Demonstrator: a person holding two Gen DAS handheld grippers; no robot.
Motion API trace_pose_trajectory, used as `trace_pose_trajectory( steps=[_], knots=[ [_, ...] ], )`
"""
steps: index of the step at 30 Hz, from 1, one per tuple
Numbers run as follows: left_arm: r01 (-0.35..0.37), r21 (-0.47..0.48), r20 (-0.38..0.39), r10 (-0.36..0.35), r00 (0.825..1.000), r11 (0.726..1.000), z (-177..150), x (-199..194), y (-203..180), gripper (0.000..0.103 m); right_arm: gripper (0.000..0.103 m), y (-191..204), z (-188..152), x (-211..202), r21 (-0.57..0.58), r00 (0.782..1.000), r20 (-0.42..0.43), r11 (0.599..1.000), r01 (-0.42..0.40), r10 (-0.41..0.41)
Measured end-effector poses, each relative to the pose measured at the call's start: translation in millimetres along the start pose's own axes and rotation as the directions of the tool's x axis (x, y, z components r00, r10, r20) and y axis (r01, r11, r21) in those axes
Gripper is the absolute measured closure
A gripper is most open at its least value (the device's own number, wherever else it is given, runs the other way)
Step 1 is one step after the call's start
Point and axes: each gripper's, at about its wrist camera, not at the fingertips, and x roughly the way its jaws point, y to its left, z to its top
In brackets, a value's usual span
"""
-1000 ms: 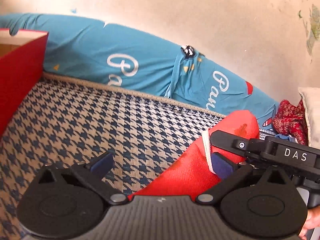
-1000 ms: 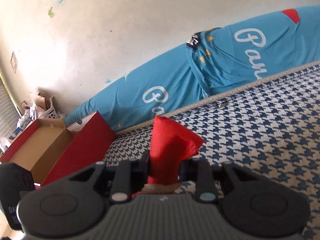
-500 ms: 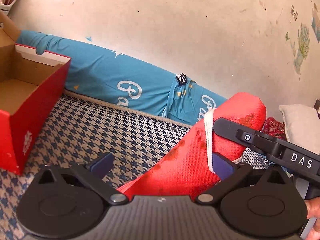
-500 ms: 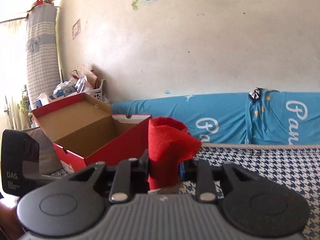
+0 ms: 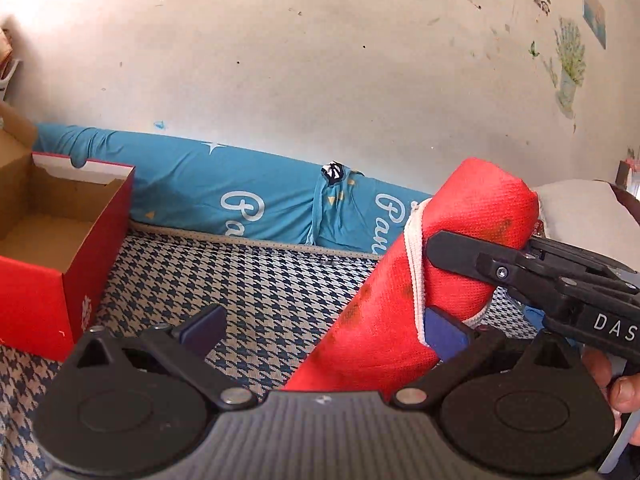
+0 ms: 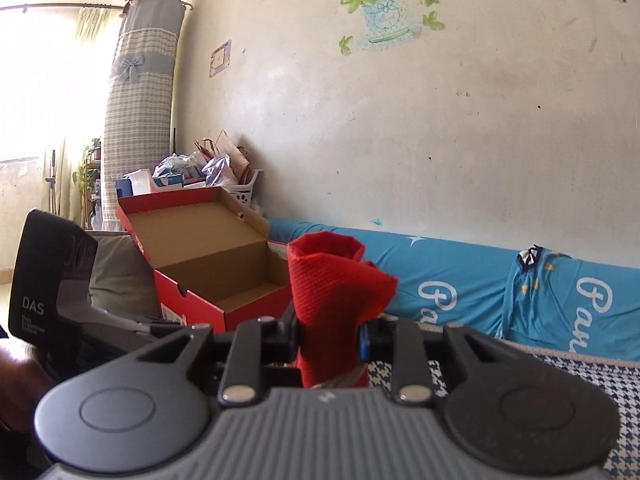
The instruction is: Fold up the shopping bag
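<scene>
Rolled bag [image 6: 332,304] raised since 1 s ago, now right of shoe box [image 6: 216,264] | right gripper [image 6: 330,338] clamped on bag | left gripper [image 5: 320,332] wide open, one pad [image 5: 444,336] touching bag

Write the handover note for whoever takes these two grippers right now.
Right gripper: shut on the rolled red shopping bag, held off the bed.
Left gripper: open, holding nothing; the bag lies against its right finger pad.
Open shoe box sits ahead to the left on the houndstooth mat.
Done: bag rolled into a compact bundle.
Left: probably set it down, perhaps in the box; that is a guess.
</scene>
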Motion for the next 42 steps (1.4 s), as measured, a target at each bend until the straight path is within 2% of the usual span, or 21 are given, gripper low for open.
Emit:
trace_pose_trajectory(
  steps=[15,20,23,30,36,42],
  knots=[
    [-0.153,0.011,-0.064,0.153,0.986,0.988,-9,-9,0,0.000,0.079,10,-7,-1,-0.031,0.998,-0.041,0.999,-0.044,0.043],
    [-0.177,-0.051,-0.107,0.171,0.979,0.983,-8,-8,9,0.000,0.079,13,-10,4,-0.040,0.997,-0.043,0.997,-0.060,0.058],
    [-0.188,-0.055,-0.106,0.181,0.978,0.981,-6,-10,11,0.000,0.080,16,-12,3,-0.062,0.997,-0.046,0.996,-0.069,0.067],
    [-0.212,-0.010,-0.091,0.210,0.973,0.977,1,-20,6,0.000,0.080,20,-14,-1,-0.091,0.995,-0.045,0.991,-0.097,0.094],
    [-0.214,-0.052,-0.094,0.209,0.973,0.975,2,-25,15,0.000,0.080,23,-16,-1,-0.119,0.992,-0.047,0.986,-0.119,0.114],
    [-0.167,-0.130,-0.124,0.151,0.981,0.977,7,-19,30,0.000,0.081,26,-17,-1,-0.132,0.987,-0.054,0.979,-0.157,0.151]
  ],
)
